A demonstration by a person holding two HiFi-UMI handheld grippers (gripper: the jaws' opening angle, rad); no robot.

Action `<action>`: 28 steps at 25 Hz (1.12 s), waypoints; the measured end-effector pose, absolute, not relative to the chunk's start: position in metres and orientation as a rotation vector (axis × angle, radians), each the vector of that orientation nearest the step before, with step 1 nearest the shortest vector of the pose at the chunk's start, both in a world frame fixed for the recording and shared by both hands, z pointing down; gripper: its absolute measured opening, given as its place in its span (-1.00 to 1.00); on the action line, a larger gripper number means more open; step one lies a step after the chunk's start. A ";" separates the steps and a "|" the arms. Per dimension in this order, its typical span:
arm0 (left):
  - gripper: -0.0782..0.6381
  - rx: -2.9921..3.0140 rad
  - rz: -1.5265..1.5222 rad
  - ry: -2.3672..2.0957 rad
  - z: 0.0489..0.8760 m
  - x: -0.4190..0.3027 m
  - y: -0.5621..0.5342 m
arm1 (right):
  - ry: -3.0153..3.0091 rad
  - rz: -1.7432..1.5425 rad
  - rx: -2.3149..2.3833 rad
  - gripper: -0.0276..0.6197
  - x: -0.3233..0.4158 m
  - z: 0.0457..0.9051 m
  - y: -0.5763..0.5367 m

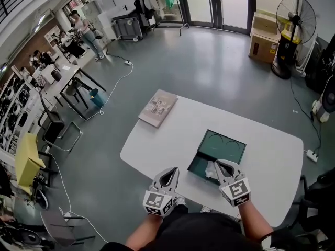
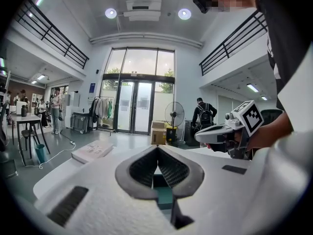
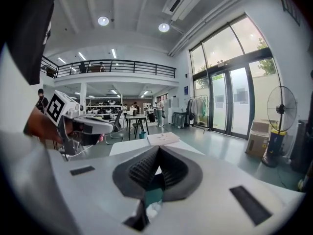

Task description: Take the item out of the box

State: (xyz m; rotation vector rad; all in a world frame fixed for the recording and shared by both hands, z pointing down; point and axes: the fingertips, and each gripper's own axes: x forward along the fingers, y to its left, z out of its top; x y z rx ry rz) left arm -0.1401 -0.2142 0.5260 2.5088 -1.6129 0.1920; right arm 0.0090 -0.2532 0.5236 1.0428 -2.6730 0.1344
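- A flat book-like thing [image 1: 157,108] lies on the far left corner of the white table [image 1: 272,156], in the upper middle of the head view, well apart from everything else.
- The left gripper [image 1: 168,175] sits low in the frame, left of centre, at the table's near edge and just beside the box's left corner. In its own view the jaws are pressed together at the tips [image 2: 157,149] with nothing pinched between them.
- The dark green box [image 1: 225,146] lies open near the middle of the frame, right of centre.
- The white item [image 1: 211,169] is inside the box, in its near part.
- The right gripper [image 1: 222,165] is low in the frame, right of centre, with its tips over the near part of the box, just beside the white item. In its own view the jaws are clenched tip to tip [image 3: 157,151], gripping nothing that shows.
- A standing fan [image 1: 294,20] is on the floor in the upper right corner.
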 end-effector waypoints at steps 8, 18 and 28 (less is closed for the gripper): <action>-0.75 2.588 0.220 -1.472 0.533 -0.140 -0.242 | -2.583 0.185 0.999 -0.74 -0.004 0.547 -0.266; -0.75 2.602 0.236 -1.362 0.550 -0.141 -0.259 | -2.366 0.194 0.863 -0.39 0.002 0.600 -0.272; -0.75 2.553 0.223 -1.371 0.563 -0.157 -0.264 | -2.146 0.199 0.614 -0.38 -0.002 0.670 -0.263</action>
